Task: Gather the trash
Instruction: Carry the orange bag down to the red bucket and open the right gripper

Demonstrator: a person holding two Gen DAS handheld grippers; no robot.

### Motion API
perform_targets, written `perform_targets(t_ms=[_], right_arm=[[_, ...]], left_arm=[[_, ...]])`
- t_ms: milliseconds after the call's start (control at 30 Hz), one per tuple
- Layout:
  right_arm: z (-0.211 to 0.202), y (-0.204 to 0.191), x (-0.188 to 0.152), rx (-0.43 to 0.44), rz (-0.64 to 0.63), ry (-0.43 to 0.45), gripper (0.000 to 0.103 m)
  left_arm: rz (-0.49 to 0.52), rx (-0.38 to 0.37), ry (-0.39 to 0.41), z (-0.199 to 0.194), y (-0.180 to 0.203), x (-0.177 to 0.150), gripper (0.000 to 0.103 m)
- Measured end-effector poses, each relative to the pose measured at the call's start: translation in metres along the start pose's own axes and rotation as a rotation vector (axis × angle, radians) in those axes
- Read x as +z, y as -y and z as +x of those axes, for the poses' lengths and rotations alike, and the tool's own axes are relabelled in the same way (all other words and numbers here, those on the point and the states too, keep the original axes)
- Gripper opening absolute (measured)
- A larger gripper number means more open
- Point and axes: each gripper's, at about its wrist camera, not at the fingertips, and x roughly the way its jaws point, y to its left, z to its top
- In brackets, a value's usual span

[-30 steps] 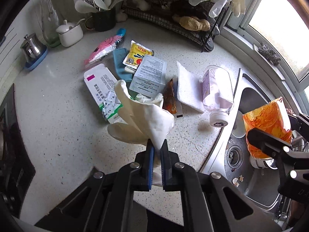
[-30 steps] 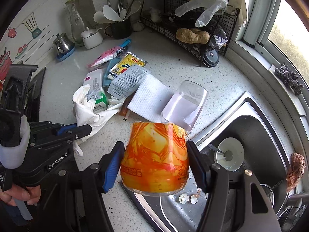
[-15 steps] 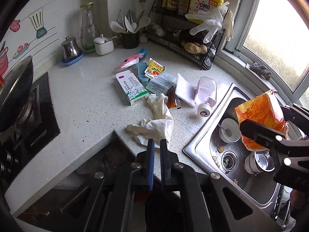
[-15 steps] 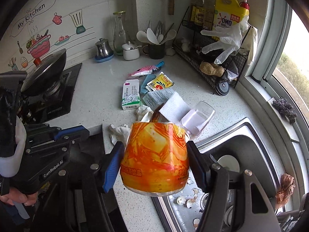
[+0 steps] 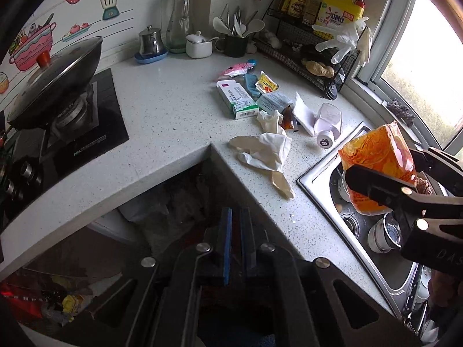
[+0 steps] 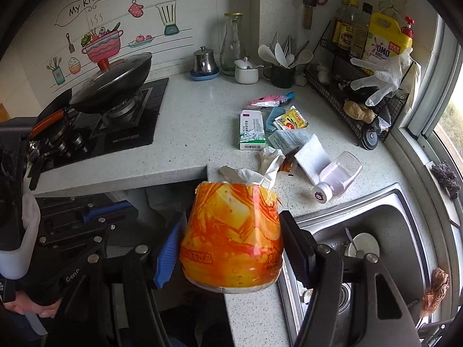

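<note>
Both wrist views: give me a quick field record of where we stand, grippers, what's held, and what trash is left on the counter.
left gripper: shut, nothing between the fingers, over the gap below the counter edge
right gripper: shut on orange snack bag, near the sink
white glove: lying loose on the countertop, near the corner
remaining on counter: green-white box, clear bottle on its side, white napkin, yellow sachet, pink wrapper
bin: clear-lined bag below the counter, contents unclear
</note>
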Motion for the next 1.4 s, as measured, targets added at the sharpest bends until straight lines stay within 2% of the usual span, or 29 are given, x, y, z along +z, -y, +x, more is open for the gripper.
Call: perform_targets(t_ms=[133, 333, 567, 700, 867, 1067, 1267, 1400], right_arm=[[0.015, -0.019, 0.001, 0.032, -0.004, -0.025, 0.063], [0.051, -0.044, 0.000, 0.051, 0.026, -0.091, 0.063], [0.104, -0.077, -0.010, 0.052, 0.054, -0.172, 0.063], [0.140, -0.091, -0.024, 0.061, 0.070, -0.223, 0.063], [0.193, -0.097, -0.057, 0.064, 0.092, -0.283, 0.063], [0.266, -0.085, -0.105, 0.056, 0.127, -0.347, 0.063], [0.337, -0.073, -0.148, 0.046, 0.140, -0.392, 0.063], [0.379, -0.067, -0.173, 0.054, 0.147, -0.427, 0.063]], left_arm=[[-0.015, 0.009, -0.022, 0.004, -0.025, -0.007, 0.004], [-0.019, -0.001, -0.096, 0.030, -0.065, -0.011, 0.004], [-0.012, -0.029, -0.213, 0.079, -0.114, -0.033, 0.004], [0.006, -0.034, -0.253, 0.110, -0.135, -0.051, 0.005], [0.011, -0.029, -0.314, 0.168, -0.151, -0.080, 0.005], [0.025, -0.040, -0.365, 0.250, -0.159, -0.117, 0.005], [0.018, -0.018, -0.408, 0.325, -0.167, -0.139, 0.005], [0.025, -0.017, -0.414, 0.360, -0.171, -0.150, 0.005]])
